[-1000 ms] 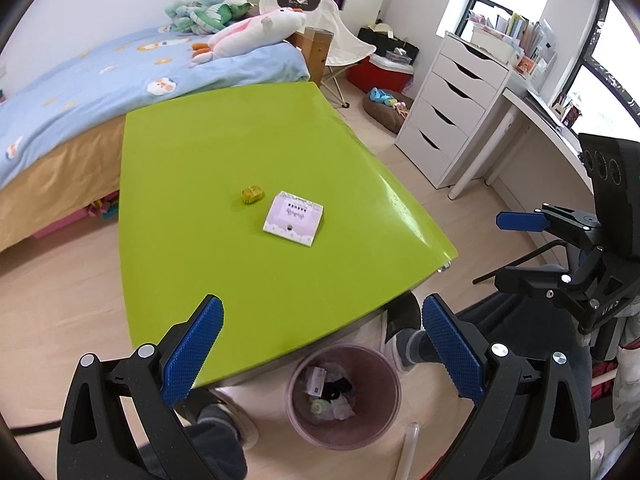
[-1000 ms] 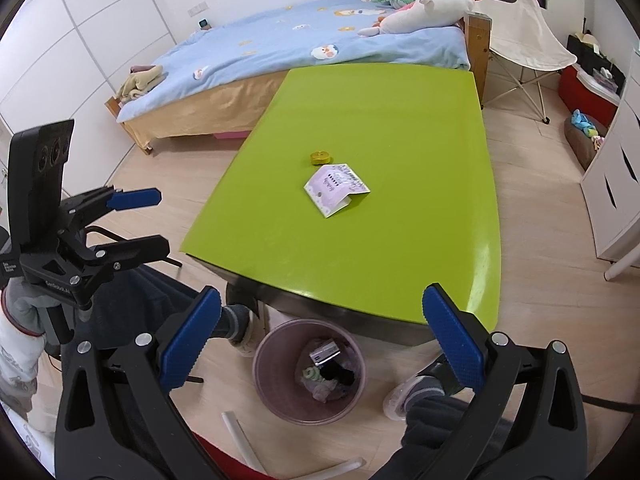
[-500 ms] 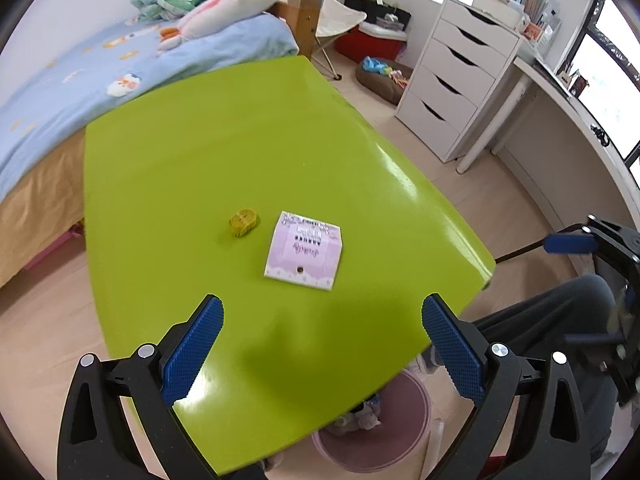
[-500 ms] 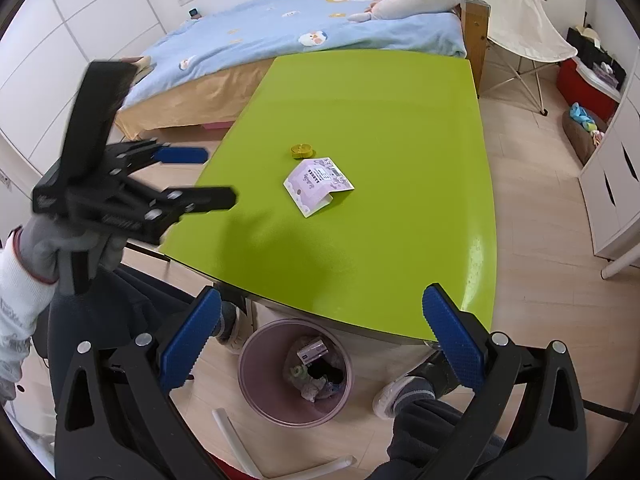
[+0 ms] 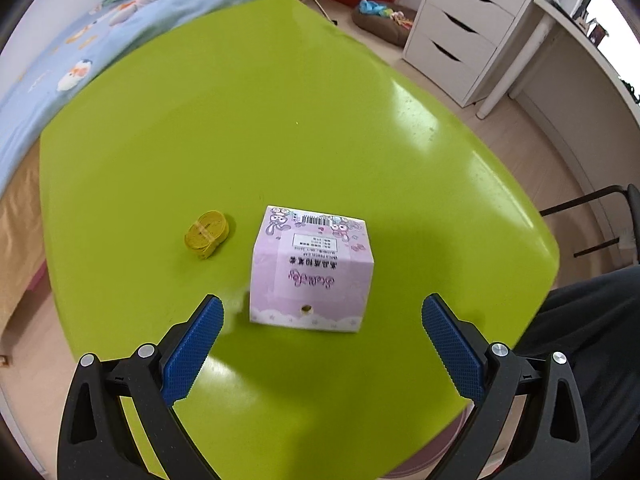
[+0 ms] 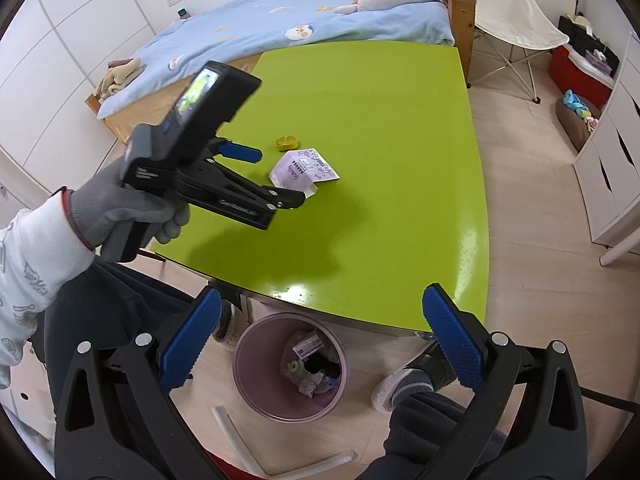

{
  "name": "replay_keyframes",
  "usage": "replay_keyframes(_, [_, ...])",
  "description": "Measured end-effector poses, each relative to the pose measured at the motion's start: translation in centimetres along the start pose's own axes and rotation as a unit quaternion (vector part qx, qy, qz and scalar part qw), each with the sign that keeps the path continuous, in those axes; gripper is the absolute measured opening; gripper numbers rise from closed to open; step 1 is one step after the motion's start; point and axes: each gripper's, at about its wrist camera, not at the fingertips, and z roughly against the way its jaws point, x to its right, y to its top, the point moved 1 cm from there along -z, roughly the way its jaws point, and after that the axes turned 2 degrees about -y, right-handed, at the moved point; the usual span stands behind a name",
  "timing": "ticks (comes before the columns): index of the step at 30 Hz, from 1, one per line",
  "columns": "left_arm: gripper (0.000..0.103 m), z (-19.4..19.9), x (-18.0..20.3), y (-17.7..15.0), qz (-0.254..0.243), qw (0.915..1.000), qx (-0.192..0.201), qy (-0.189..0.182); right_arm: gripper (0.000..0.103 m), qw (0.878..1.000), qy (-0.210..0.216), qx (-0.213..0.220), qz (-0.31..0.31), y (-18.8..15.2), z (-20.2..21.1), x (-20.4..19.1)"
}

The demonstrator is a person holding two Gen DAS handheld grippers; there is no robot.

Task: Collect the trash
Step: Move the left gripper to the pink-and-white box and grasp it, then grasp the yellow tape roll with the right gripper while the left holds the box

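Since my left tool [image 5: 322,338] sits with its blue pads spread wide and nothing between them, what matters is where the trash lies from it. Going left to right in the left wrist view: the yellow tape roll [image 5: 207,234] lies ahead and off to the left of the left pad, well outside the gap. Next, the purple packet [image 5: 311,270] lies flat on the green desk [image 5: 280,120] straight ahead, its near edge just beyond the pad tips and roughly centred between them. Its long axis looks to run away from the tool, along the fingers, so its shorter width faces the gap and seems to fit inside the spread.

From the right wrist view, the left tool [image 6: 276,178] reaches over the desk with its tips just beside the purple packet [image 6: 304,168], while my right tool [image 6: 320,344], equally spread and empty, hangs back off the near edge of the desk, above the pink bin [image 6: 290,368] on the floor. So the left is much the nearer.

I judge the next move as a short push forward and down to straddle the packet. A flat packet may slide or buckle, so I would keep the pads low.
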Motion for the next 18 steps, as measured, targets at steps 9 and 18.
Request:
replay_keyframes(9, [0.082, -1.3, -0.2, 0.0, 0.009, 0.9999, -0.001, 0.005, 0.099, 1.000, 0.000, 0.000, -0.004, -0.2, 0.0, 0.3])
replay_keyframes(18, [0.064, 0.2, -1.3, -0.5, 0.015, 0.9998, 0.013, 0.008, 0.099, 1.000, -0.002, -0.001, -0.003, 0.1, -0.5, 0.6])
